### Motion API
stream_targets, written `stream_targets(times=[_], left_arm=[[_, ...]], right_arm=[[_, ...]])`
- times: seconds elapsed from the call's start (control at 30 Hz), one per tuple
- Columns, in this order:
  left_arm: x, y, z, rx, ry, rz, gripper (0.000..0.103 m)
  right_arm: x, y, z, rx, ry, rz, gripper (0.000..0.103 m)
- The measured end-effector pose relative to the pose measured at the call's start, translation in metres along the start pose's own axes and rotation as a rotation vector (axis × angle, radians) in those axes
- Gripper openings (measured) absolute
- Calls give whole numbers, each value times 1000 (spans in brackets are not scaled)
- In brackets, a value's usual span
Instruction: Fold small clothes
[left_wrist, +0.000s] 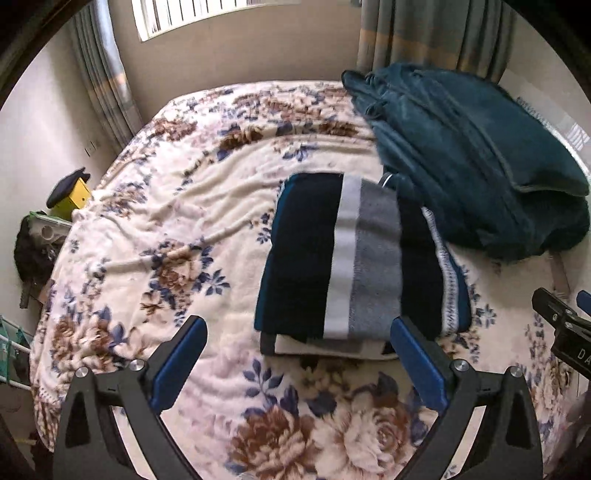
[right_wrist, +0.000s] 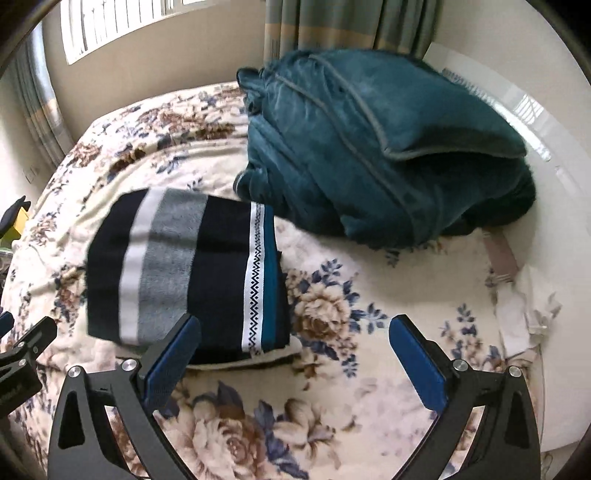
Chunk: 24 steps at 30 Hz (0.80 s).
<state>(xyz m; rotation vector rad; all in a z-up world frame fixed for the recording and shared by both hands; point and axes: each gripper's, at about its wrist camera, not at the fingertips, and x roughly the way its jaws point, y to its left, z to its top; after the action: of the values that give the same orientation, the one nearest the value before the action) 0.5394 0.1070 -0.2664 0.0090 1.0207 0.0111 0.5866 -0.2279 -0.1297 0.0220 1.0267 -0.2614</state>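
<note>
Blue pads line the fingers of both our grippers, and both stand wide apart with nothing between them: the left gripper (left_wrist: 299, 354) hangs over the floral blanket (left_wrist: 192, 229) with its right finger just overlapping the near edge of the folded garment (left_wrist: 351, 254), while the right gripper (right_wrist: 295, 354) hovers beside it, its left finger crossing the garment's near right corner in view and the rest of its gap over bare blanket. We judge that we hold them spread and clear because the fold is done and the piece has been let go; neither pad presses on cloth. Each gripper also shows at the edge of the other's view, so we keep them close together on either side of the piece. Next out lies the folded garment itself, a neat rectangle on the bed, resting flat with several layers visible along its near edge. It is dark navy with a white band and a grey band running across it, and on its right side a white strip with a black zigzag pattern next to a teal stripe. Its edges look fairly square, slightly blurred. Beyond it, touching or nearly touching its far right corner, sits a heaped teal plush blanket (right_wrist: 369, 147), and farthest off hang the curtains (left_wrist: 424, 33) beside the window (left_wrist: 207, 14).
</note>
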Motion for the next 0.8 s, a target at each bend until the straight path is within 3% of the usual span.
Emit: stream_targets(times=[0.53, 0.8], left_arm=[[-212, -3, -32, 4, -164, -12, 102], [-299, -2, -57, -17, -233, -11, 102]], right_arm=[[-257, -37, -44, 0, -178, 60, 103], [-357, -51, -74, -33, -258, 82, 103]])
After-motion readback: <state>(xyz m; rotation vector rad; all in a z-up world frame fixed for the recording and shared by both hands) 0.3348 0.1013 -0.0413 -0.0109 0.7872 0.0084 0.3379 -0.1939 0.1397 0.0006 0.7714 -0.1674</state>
